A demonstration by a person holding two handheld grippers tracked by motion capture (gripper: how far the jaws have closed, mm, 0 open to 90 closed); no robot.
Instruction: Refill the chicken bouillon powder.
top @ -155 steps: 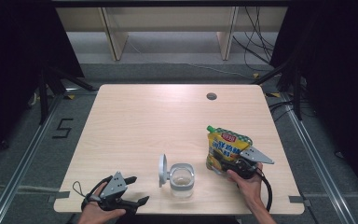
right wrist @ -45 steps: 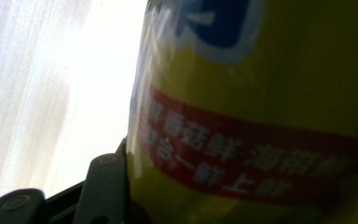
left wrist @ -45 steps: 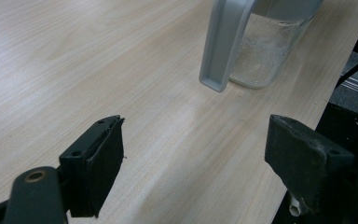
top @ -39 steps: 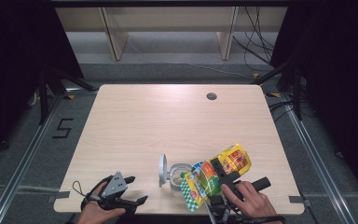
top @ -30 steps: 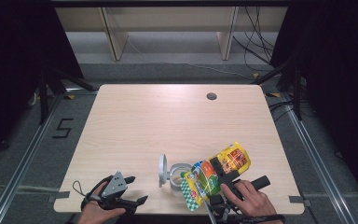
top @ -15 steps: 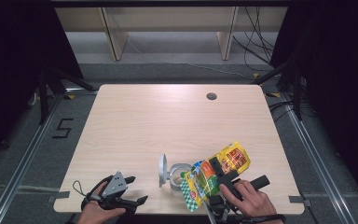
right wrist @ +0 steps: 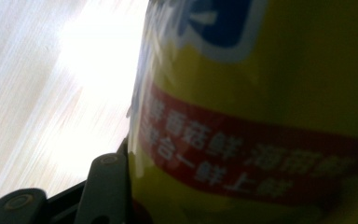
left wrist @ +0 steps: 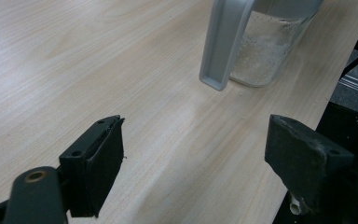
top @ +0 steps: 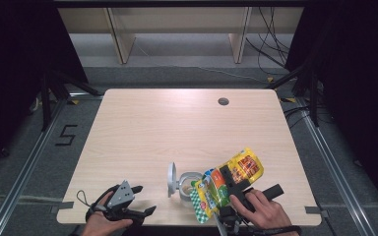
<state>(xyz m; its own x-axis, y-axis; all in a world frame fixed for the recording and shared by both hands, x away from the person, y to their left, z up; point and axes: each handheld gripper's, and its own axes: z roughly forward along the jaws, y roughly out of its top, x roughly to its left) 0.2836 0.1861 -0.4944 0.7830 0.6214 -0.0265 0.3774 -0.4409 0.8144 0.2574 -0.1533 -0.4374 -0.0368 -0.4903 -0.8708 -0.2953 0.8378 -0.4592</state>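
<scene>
At the bottom edge of the high view, right of centre, a hand holds the right gripper, whose jaws are clamped on a yellow pouch. The pouch is tilted, its green-and-white end low over the jar and its yellow end up and to the right. In the right gripper view the pouch takes up most of the frame, pressed against the one jaw seen at lower left, with pale wood at upper left.

At the bottom left of the high view, the other hand rests the left gripper on the table near its front edge. In the left gripper view its jaws stand wide apart with bare wood between them.

The jar sits just left of the pouch, near the table's front edge. Its grey lid stands up at its left side. In the left gripper view the jar shows at the upper right, clear, with the lid leaning down to the table in front of it.

Farther up the frame, a small round hole lies near the table's far edge.
</scene>
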